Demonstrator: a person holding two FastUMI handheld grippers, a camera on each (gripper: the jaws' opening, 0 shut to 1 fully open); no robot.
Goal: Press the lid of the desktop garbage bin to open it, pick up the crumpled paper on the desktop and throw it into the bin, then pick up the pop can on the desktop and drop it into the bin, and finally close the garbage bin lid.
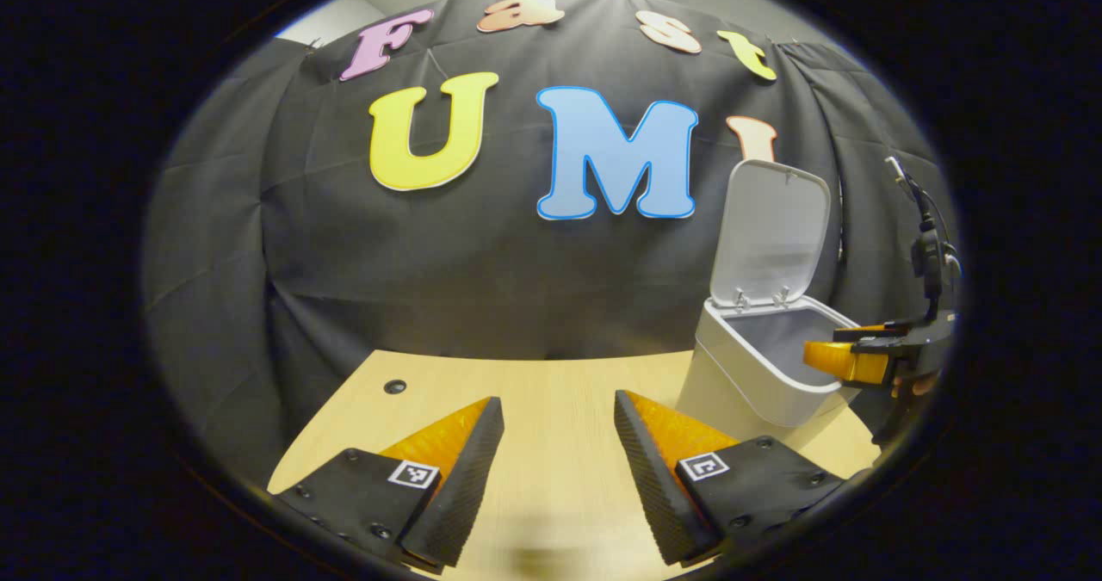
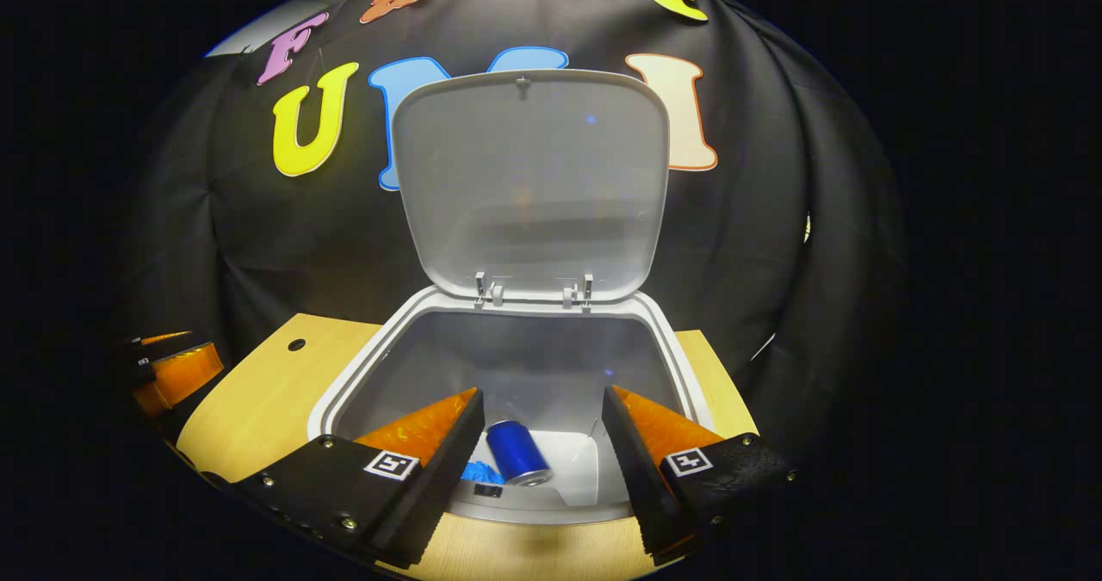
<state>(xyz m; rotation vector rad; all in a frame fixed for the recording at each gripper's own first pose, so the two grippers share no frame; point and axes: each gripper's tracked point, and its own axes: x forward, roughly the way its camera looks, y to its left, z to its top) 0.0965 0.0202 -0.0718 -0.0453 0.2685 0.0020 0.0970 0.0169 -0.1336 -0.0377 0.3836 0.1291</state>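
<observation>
Pop can (image 2: 519,464) inside open bin (image 2: 344,380) (beside paper (image 2: 482,472)).

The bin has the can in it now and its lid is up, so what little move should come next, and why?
Probably lift the right hand-held gripper, open over the bin, toward the upright lid to push it shut. The blue can lies at the bottom beside something blue, likely the paper, so only closing seems left.
</observation>
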